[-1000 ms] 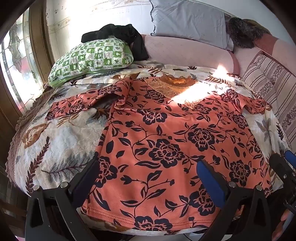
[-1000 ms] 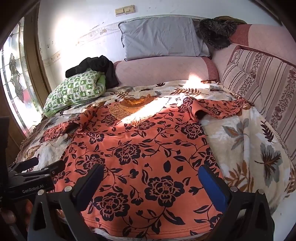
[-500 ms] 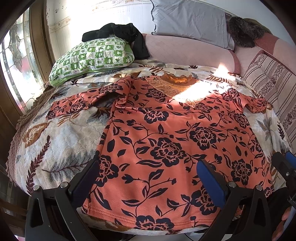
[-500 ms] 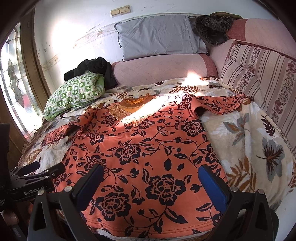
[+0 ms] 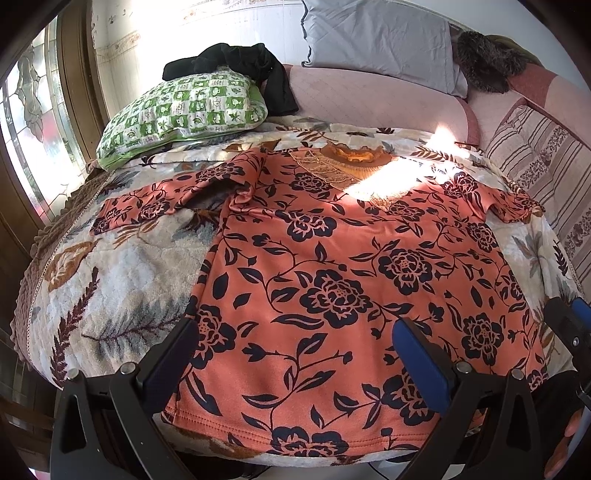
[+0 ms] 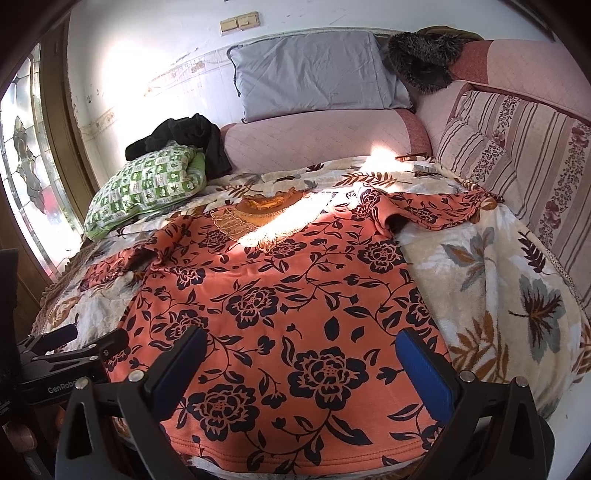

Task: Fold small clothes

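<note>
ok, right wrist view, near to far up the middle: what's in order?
right gripper, open over the hem → orange floral top → leaf-print blanket → pink bolster → grey pillow → wall switch plate.

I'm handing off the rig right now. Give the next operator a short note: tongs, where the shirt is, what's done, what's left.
Left tongs: open, empty, hovering over the hem on the shirt's left side.
Right tongs: open, empty, hovering over the hem on its right side.
Shirt: orange floral, spread flat on the blanket, collar toward the pillows, both sleeves out to the sides; left sleeve is a bit rumpled.
Done: shirt laid out. No fold made yet.
Left: all the folding. Probably bring the sleeves in first, then fold the hem up toward the collar.
</note>
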`<state>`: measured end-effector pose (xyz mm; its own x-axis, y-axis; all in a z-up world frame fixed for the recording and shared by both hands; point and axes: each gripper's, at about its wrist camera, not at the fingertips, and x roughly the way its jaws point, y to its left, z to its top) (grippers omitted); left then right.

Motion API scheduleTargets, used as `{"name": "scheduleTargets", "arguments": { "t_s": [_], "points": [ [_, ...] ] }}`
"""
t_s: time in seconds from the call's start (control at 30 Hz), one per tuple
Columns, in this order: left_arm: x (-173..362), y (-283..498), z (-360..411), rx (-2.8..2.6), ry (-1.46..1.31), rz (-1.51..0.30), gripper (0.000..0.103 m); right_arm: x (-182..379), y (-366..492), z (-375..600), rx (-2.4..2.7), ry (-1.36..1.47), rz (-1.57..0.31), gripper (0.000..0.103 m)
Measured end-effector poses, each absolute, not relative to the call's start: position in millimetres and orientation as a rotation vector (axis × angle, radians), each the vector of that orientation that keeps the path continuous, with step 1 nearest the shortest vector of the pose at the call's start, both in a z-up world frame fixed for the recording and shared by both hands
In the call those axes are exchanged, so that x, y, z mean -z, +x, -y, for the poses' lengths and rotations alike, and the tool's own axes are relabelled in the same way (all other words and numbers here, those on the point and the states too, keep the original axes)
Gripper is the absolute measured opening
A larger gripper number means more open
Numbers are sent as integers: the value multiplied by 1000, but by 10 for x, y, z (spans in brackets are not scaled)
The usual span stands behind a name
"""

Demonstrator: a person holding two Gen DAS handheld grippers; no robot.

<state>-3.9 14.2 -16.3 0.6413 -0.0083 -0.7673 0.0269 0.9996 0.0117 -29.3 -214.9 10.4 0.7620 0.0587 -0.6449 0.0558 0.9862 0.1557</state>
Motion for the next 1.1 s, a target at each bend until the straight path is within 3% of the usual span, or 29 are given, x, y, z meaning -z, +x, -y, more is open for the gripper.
{"name": "scheduleTargets", "arguments": {
  "t_s": [1.1],
  "points": [
    [299, 49, -187, 29, 3, -901, 103, -55, -230, 2129, 10, 142, -719, 103]
  ]
}}
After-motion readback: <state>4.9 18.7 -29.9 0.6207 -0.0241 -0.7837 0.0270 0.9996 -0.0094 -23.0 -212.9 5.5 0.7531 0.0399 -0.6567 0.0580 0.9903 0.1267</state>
